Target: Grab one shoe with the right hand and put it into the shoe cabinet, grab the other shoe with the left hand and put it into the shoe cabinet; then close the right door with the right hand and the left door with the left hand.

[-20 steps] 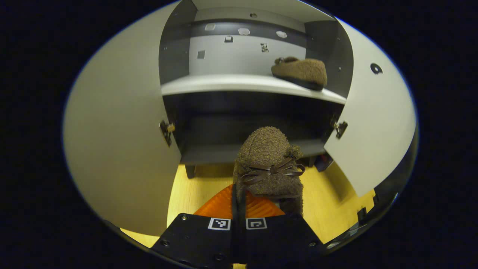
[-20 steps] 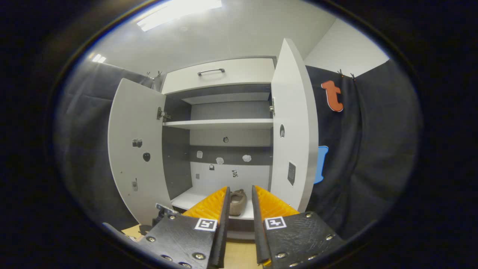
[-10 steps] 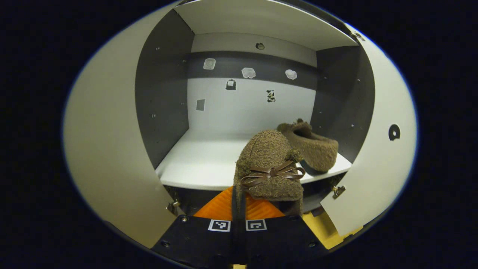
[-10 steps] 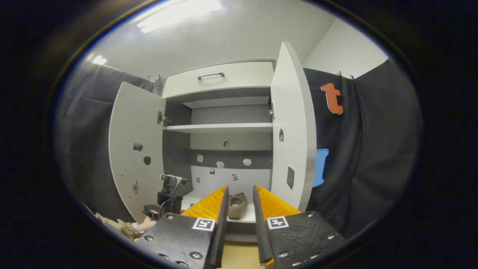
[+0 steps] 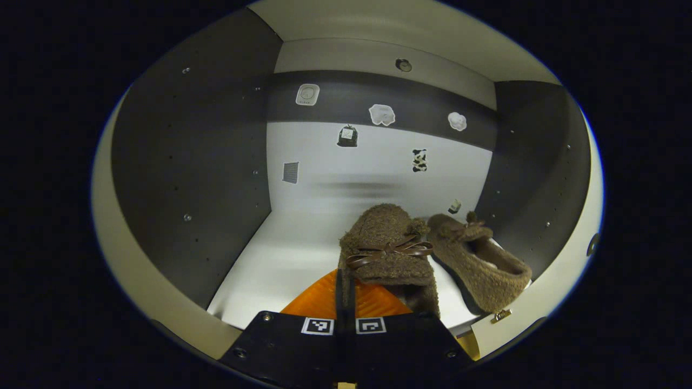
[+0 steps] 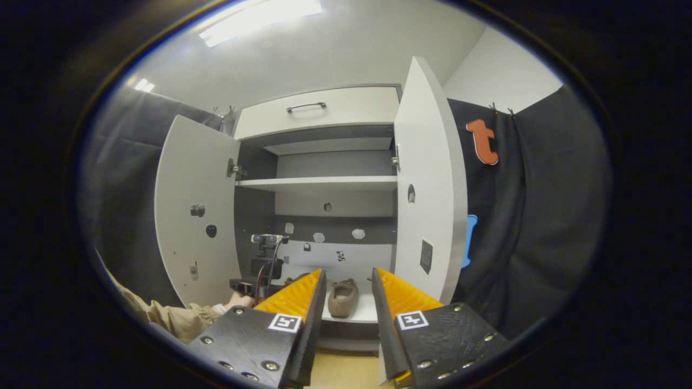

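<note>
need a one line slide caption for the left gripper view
Left tongs carry a brown slipper over the cabinet shelf, beside its mate.

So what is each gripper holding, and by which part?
Left gripper: brown shoe, pinched at its heel end. Right gripper: open, holding nothing.
</note>
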The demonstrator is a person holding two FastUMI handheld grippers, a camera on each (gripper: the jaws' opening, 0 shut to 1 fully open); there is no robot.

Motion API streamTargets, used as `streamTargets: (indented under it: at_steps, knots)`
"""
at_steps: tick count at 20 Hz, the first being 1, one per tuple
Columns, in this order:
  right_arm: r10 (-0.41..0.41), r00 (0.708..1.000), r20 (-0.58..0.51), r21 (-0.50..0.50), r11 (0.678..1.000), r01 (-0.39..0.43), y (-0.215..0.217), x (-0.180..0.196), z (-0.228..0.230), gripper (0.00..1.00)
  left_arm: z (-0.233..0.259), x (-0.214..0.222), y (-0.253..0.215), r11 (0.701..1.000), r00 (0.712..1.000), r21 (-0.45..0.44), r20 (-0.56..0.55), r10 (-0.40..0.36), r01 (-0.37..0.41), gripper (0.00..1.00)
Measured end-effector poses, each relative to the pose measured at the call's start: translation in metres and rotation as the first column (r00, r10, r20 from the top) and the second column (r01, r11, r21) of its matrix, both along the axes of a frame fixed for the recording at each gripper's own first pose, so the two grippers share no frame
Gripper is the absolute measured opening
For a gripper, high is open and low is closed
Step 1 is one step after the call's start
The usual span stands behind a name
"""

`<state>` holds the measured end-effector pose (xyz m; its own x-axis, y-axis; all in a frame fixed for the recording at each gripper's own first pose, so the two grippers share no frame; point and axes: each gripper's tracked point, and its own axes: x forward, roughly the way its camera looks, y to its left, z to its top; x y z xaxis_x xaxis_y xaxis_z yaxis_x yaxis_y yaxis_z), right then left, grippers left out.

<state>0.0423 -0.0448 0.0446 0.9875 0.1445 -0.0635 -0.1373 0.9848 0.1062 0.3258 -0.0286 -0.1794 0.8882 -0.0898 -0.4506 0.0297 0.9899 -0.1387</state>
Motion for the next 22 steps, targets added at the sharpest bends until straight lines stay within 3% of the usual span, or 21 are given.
streamTargets:
  at_steps: [12, 16, 19, 22]
  knots:
    - [-0.045, 0.999, -0.017, 0.011, 0.999, 0.045, -0.003, -0.01, -0.005, 0.5, -0.017, 0.049, 0.002, 0.995, 0.998, 0.095, -0.056, 0.007, -0.001, 0.01]
    - [-0.065, 0.998, -0.013, 0.013, 0.998, 0.065, -0.008, -0.013, -0.003, 0.5, -0.018, 0.049, 0.002, 0.995, 0.998, 0.099, -0.058, 0.01, -0.004, 0.08]
    - [-0.071, 0.997, -0.01, 0.026, 0.997, 0.071, -0.009, -0.017, -0.001, 0.5, -0.011, 0.047, 0.011, 0.992, 0.999, 0.125, -0.044, 0.011, -0.006, 0.36]
    - [-0.077, 0.997, -0.011, 0.03, 0.997, 0.077, -0.011, -0.021, 0.0, 0.5, 0.001, 0.037, 0.011, 0.994, 0.999, 0.112, -0.032, -0.004, 0.007, 0.72]
